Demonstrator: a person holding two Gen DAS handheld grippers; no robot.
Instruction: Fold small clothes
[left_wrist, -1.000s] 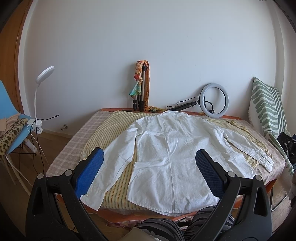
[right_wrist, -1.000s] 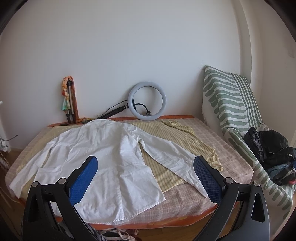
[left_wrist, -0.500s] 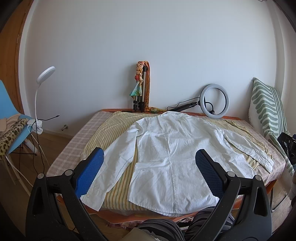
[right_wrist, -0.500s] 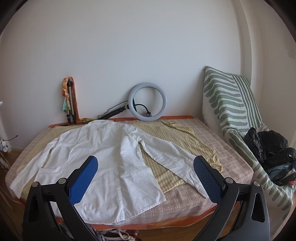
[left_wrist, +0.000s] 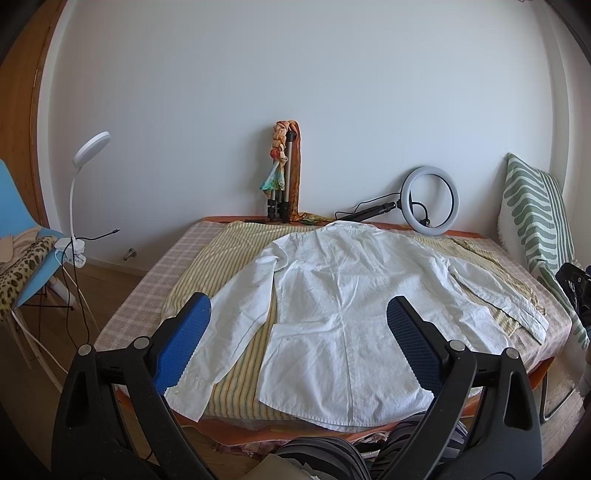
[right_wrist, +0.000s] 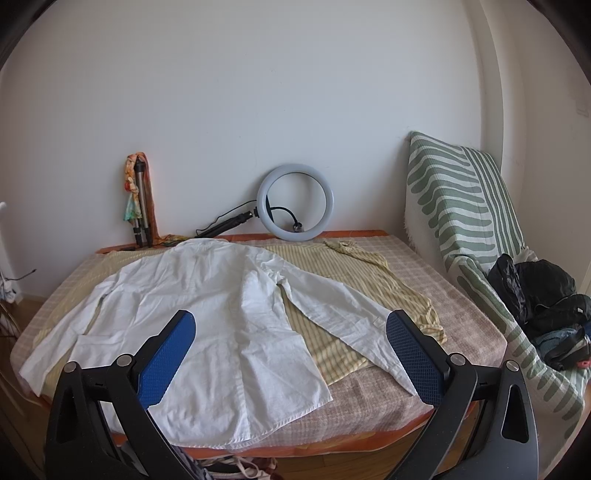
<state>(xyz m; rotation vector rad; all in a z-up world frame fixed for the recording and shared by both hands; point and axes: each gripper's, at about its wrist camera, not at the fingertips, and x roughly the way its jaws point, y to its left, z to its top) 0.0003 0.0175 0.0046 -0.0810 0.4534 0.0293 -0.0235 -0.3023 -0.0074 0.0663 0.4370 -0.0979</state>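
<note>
Left wrist view: the left claw (left_wrist: 297, 332) gapes wide and empty, like the right claw (right_wrist: 290, 345). The white long-sleeved cotton shirt (left_wrist: 354, 314) lies flat mid-frame on the bed (left_wrist: 140, 306), collar toward the wall, its sleeve cuff at lower left nearest the left claw.

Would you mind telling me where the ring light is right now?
In both views the ring light stands at the bed's far edge, leaning on the wall, right of the tripod and beyond the white shirt.
</note>
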